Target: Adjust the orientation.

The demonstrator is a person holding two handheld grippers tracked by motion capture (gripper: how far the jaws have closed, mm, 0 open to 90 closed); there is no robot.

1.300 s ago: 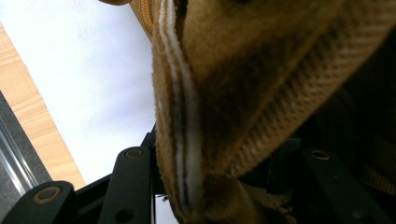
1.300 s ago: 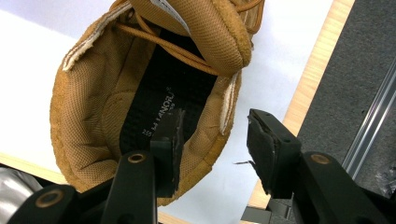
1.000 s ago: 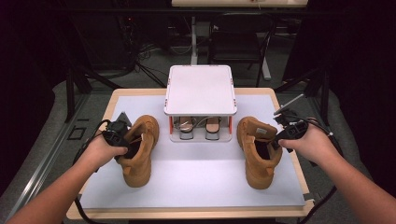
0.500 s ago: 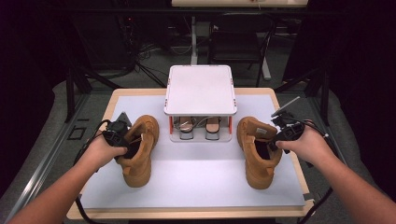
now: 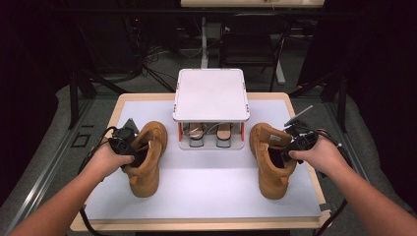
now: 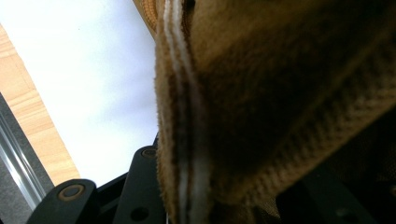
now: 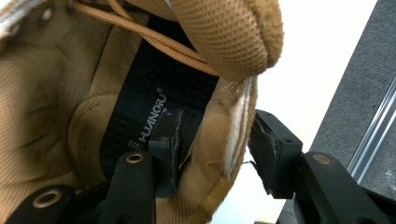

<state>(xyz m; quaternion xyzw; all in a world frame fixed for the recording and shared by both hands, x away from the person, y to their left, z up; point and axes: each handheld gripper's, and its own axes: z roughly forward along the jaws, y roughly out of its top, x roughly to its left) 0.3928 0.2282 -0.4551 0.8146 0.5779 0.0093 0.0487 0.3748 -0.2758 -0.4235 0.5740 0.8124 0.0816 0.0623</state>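
Observation:
Two tan suede boots stand on the white mat, toes toward me. My left gripper (image 5: 129,145) is at the collar of the left boot (image 5: 146,162). Its jaws have just been closing, and in the left gripper view the collar wall (image 6: 261,93) sits between them, so the left gripper (image 6: 224,200) is shut on it. My right gripper (image 5: 290,142) is at the collar of the right boot (image 5: 269,162). In the right gripper view one jaw is inside the boot (image 7: 60,93) on the lining and the other outside, so the right gripper (image 7: 215,144) is shut on the collar's side wall.
A white rack (image 5: 210,93) with a flat top stands at the back middle of the white mat (image 5: 206,182), between the boots. A pair of sandals (image 5: 196,133) sits under it. The wooden table's edges run close outside both hands, and cables trail off each gripper.

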